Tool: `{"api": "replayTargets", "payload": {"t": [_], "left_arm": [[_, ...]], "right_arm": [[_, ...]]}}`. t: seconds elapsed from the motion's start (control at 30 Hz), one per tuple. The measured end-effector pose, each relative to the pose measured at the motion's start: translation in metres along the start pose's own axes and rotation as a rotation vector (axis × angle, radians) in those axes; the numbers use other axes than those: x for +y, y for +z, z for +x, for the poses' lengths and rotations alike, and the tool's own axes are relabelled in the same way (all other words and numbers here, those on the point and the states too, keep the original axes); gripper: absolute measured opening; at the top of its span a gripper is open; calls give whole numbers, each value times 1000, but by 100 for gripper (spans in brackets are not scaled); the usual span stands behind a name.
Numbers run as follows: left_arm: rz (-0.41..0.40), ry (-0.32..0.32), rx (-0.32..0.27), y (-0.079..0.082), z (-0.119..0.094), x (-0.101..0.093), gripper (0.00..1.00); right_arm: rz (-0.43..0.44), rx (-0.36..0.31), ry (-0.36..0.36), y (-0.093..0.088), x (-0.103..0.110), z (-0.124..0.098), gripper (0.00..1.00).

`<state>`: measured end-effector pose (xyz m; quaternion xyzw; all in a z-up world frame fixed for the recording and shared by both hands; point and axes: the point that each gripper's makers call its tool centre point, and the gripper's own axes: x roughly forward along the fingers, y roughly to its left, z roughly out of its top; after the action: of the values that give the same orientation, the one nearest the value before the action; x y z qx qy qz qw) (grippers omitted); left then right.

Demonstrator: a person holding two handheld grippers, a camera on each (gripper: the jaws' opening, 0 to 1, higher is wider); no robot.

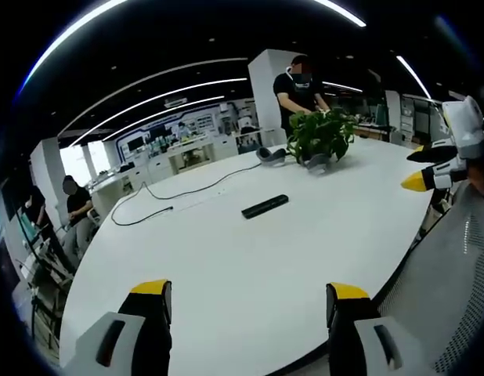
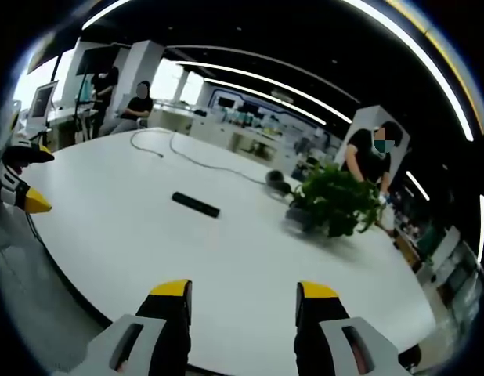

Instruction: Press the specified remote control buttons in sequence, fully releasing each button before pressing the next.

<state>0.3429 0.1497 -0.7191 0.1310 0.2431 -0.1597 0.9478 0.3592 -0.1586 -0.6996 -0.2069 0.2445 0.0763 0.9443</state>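
- White and smooth, a large rounded table (image 1: pixel 250 274) is spreading across an open office, with long curved light strips (image 1: pixel 156 100) glowing on the dark ceiling.
- Black, slim and bar-shaped, the remote control (image 1: pixel 265 206) is lying flat near the middle of the table, well apart from both tools.
- Beyond it, a leafy green potted plant (image 1: pixel 321 135) is sitting toward the far right, and a thin black cable (image 1: pixel 187 190) is trailing over the far left.
- The left gripper (image 1: pixel 251 301) is hovering at the near edge, yellow-tipped jaws apart, holding nothing.
- The right gripper (image 2: pixel 243 304) is hovering likewise, jaws apart and empty.
- A person in black (image 1: pixel 301 88) is standing behind the plant; another person (image 1: pixel 76 205) is sitting far left.
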Motion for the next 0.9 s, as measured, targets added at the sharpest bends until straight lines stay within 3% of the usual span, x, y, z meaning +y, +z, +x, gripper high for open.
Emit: {"api": "replayTargets", "payload": {"t": [0.9], "left_arm": [[23,-16,28,-4,2,-4,84]], "right_arm": [[-6,-8,9,1,2,0,48]]}}
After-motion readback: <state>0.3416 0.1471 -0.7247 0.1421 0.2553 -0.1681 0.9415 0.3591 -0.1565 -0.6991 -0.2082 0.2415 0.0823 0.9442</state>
